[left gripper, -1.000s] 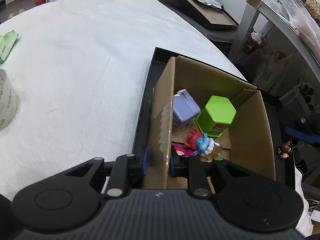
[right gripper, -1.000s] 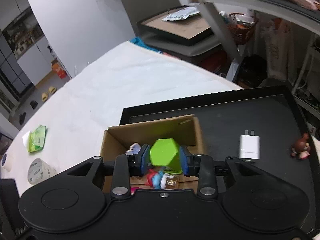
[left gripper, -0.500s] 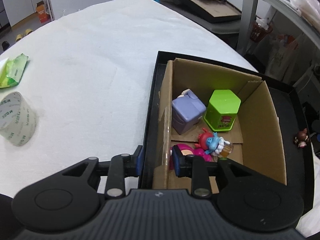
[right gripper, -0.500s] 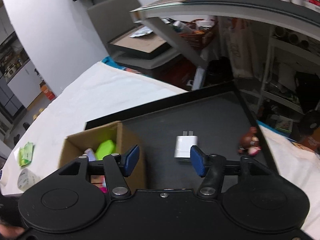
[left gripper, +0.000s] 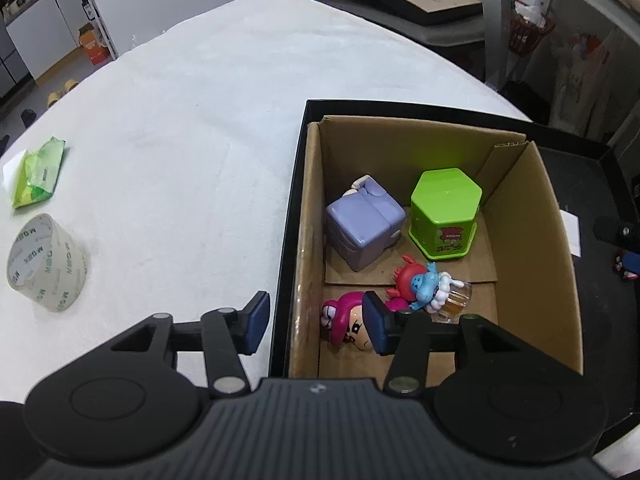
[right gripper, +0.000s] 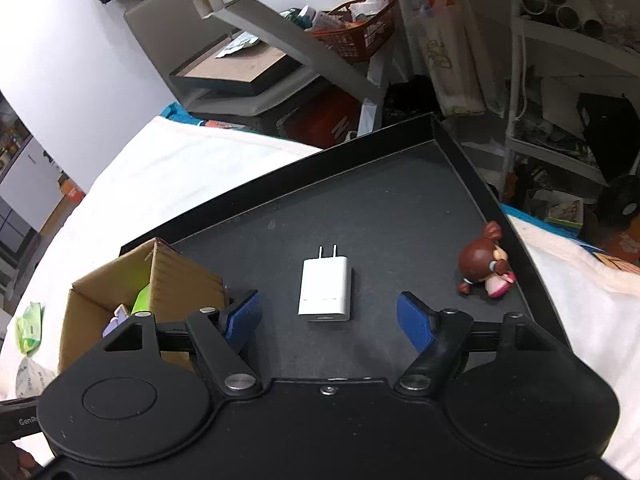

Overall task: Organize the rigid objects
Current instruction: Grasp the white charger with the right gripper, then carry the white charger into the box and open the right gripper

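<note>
A cardboard box (left gripper: 532,216) stands in a black tray (left gripper: 292,208). In it are a green hexagonal container (left gripper: 444,208), a purple block (left gripper: 364,220), a red and blue figure (left gripper: 420,284) and a pink figure (left gripper: 344,320). My left gripper (left gripper: 314,322) is open, straddling the box's left wall without gripping it. My right gripper (right gripper: 330,318) is open above the tray (right gripper: 384,208), just short of a white charger plug (right gripper: 326,292). A brown doll (right gripper: 484,262) lies at the tray's right edge.
A tape roll (left gripper: 46,262) and a green packet (left gripper: 38,172) lie on the white tablecloth (left gripper: 180,140) to the left. Shelves and clutter (right gripper: 560,80) stand beyond the table's far edge. The box also shows in the right wrist view (right gripper: 176,280).
My left gripper let go of the box wall, opened and drew back. My right gripper released the green container into the box, opened wide and swung right over the charger plug.
</note>
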`<state>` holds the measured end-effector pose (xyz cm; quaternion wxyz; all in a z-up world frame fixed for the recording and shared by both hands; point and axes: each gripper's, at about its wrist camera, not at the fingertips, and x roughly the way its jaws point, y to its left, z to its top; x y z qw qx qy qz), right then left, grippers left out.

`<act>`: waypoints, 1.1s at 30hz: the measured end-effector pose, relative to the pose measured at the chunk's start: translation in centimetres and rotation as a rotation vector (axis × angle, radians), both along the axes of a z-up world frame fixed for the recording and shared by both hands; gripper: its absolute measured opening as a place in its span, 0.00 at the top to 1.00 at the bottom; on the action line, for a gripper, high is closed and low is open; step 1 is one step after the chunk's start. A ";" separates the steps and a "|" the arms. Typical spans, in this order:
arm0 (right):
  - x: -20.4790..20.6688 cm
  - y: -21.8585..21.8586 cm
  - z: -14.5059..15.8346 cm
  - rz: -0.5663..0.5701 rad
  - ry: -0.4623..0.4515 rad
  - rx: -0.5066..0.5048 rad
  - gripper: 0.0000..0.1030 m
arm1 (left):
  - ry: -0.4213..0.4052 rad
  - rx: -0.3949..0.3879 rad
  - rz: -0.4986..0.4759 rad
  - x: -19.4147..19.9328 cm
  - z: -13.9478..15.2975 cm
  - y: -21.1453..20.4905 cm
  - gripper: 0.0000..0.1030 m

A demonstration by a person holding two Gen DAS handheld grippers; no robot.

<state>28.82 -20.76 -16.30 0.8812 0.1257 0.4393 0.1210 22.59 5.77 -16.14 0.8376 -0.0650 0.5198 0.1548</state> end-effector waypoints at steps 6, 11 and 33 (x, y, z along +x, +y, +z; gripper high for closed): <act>1.4 0.6 -1.0 0.001 0.012 0.014 0.20 | 0.024 0.026 0.016 0.9 -0.1 -0.7 0.51; 2.5 1.1 -2.5 0.000 0.016 -0.024 0.19 | 0.041 0.040 0.026 1.3 -0.3 -1.1 0.51; 2.4 3.4 -4.1 0.087 -0.018 -0.202 0.65 | 0.064 0.059 0.030 1.3 -0.3 -1.8 0.51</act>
